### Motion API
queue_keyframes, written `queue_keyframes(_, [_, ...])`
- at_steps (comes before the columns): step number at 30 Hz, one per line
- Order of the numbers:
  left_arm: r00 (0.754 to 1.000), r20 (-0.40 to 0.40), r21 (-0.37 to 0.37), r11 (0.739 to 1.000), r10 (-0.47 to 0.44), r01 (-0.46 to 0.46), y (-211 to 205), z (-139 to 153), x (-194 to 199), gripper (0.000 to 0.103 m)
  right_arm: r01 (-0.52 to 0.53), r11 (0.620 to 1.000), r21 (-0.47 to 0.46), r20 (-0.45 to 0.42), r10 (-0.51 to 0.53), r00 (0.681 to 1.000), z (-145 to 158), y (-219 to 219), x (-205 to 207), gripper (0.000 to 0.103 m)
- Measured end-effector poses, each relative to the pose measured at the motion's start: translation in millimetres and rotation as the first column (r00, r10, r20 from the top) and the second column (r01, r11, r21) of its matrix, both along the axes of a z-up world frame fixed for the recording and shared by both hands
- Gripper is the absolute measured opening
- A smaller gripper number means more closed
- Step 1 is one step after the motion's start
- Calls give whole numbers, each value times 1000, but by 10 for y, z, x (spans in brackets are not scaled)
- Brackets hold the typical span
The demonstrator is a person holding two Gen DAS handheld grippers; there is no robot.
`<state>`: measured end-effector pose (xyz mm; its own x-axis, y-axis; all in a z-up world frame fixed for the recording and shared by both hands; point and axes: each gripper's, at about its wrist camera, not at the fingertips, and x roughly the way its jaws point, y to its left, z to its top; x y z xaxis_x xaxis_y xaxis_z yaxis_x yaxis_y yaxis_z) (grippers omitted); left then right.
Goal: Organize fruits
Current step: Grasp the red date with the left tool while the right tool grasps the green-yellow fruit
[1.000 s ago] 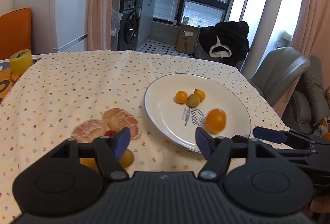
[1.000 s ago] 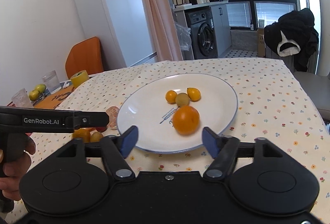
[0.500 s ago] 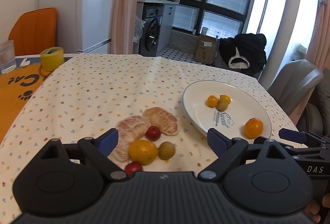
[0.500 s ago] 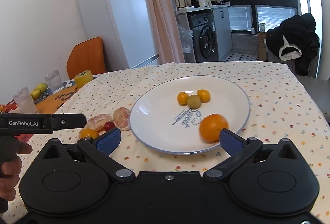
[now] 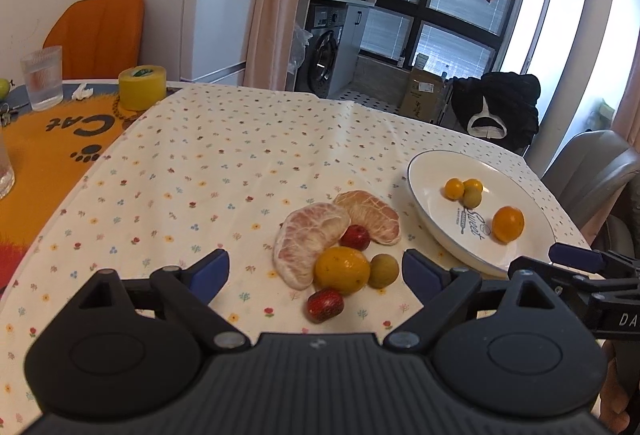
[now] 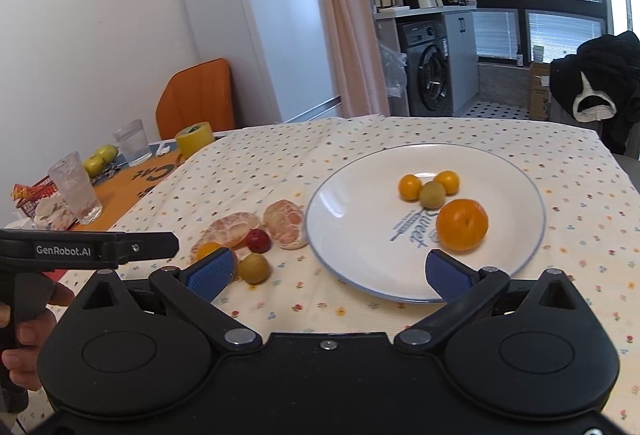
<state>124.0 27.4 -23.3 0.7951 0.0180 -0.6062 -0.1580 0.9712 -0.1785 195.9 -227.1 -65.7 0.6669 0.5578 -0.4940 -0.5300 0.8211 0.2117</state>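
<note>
Bare tablecloth left of the fruit cluster

pomelo segments: 2 | red fruits: 2 | oranges: 2 | small round fruits: perhaps 4 | plate: 1

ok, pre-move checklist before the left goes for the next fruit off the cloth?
1. Left gripper open, nothing held: ok.
2. Right gripper open, nothing held: ok.
3. Target in line: orange sits between the left fingers' line of sight: ok.
4. Clearance around the orange: green fruit, red fruit and peeled segment crowd it: not ok.
5. Plate has free space: ok.
6. Left path to plate: right gripper's finger hangs near the plate's near rim: cannot tell.
</note>
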Motion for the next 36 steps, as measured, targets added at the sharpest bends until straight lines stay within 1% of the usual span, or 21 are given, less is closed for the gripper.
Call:
queue_keyframes(3, [1000, 0, 3, 1000, 3, -3, 11, -40, -19, 92, -16, 1000, 0, -4, 16, 1000, -1, 52, -4, 103])
queue_keyframes(8, [1000, -8, -2, 1000, -2, 2, 27, -119, -18, 87, -44, 999, -5, -7, 44, 999, -20, 133, -18, 103])
queue_keyframes(10, [1000, -18, -4, 1000, -5, 5, 27, -148, -10, 78, -55, 998, -5, -4, 55, 999, -22, 155, -24, 103])
queue_keyframes(14, [999, -32, -19, 1000, -17, 16, 21, -204, 14, 65, -73, 997, -6, -3, 73, 997, -25, 210, -23, 103])
queue_keyframes(19, [998, -51, -33, 999, -39, 38, -9, -276, 54, 46, -98, 995, -12, -1, 98, 995, -50, 273, -29, 102])
queue_keyframes(23, [997, -64, -47, 998, -53, 50, -22, -336, 88, 38, -120, 993, -20, -13, 120, 993, -82, 329, -21, 96])
queue_keyframes(24, [996, -69, -51, 997, -56, 52, -22, -355, 98, 33, -125, 992, -21, -15, 125, 992, -90, 346, -18, 95])
queue_keyframes(25, [995, -75, -55, 997, -59, 55, -21, -376, 107, 27, -131, 991, -23, -18, 130, 991, -102, 362, -15, 93])
queue_keyframes(26, [995, -80, -61, 997, -62, 57, -17, -397, 114, 24, -136, 990, -24, -21, 135, 991, -107, 376, -11, 91])
queue_keyframes(27, [995, -80, -66, 996, -64, 59, -12, -411, 113, 23, -143, 989, -24, -24, 143, 989, -116, 395, -10, 90])
queue_keyframes(32, [997, -63, -69, 997, -47, 42, 48, -378, 74, 23, -187, 982, -30, -37, 186, 982, -142, 498, 2, 74])
queue_keyframes(36, [998, -54, -66, 998, -24, 20, 122, -336, 43, 23, -212, 977, -39, -46, 210, 977, -165, 603, 19, 68])
